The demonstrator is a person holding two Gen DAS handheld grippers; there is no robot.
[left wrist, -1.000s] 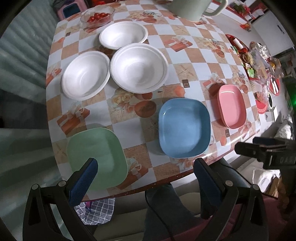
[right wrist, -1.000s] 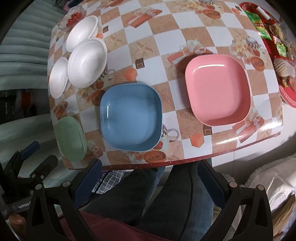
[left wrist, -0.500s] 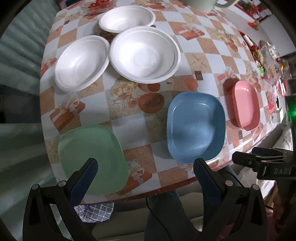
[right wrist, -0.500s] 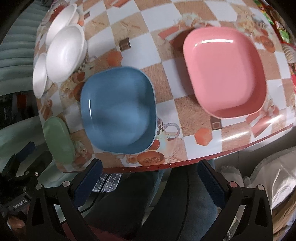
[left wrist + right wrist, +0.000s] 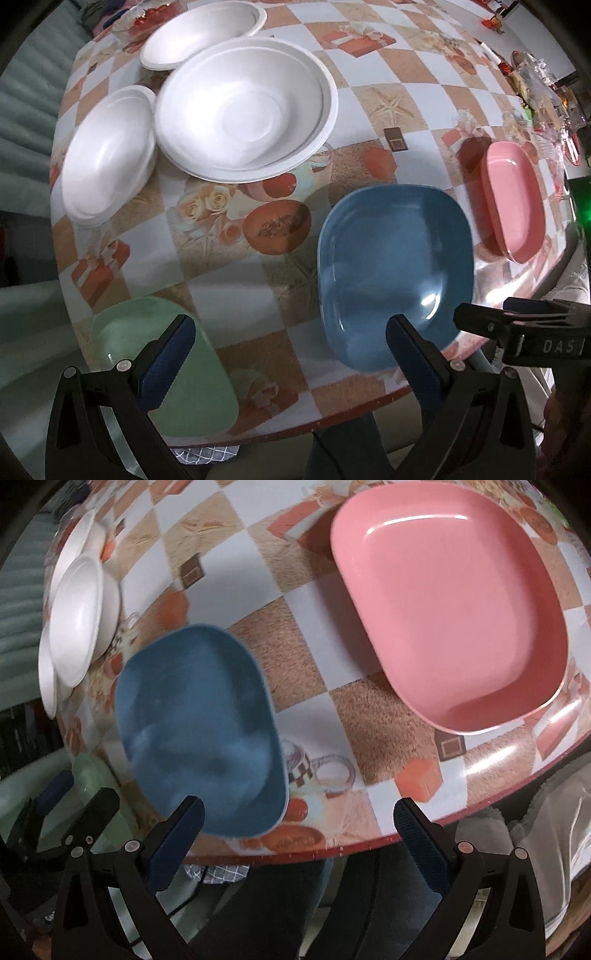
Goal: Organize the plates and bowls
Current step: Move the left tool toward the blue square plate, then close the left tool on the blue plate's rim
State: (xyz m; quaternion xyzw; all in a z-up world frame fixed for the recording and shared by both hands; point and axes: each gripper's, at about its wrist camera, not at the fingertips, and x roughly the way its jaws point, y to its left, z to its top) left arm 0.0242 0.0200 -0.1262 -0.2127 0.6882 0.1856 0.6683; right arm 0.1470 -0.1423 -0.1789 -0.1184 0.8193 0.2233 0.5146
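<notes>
From the left wrist view, the left gripper [image 5: 286, 354] was seen spread wide and empty, with the pale green rounded plastic plate [image 5: 162, 369] under its left finger and the blue rounded-rectangle plastic plate [image 5: 395, 273] under its right.

From the right wrist view, the right gripper [image 5: 295, 834] was also gaping, nothing held. The pink rounded-rectangle plastic plate [image 5: 447, 620] was found ahead-right, long axis running away, so probably the right's pick.

Glossy plastic pink plate [image 5: 454, 620], matt foam bowls [image 5: 243, 110]
</notes>
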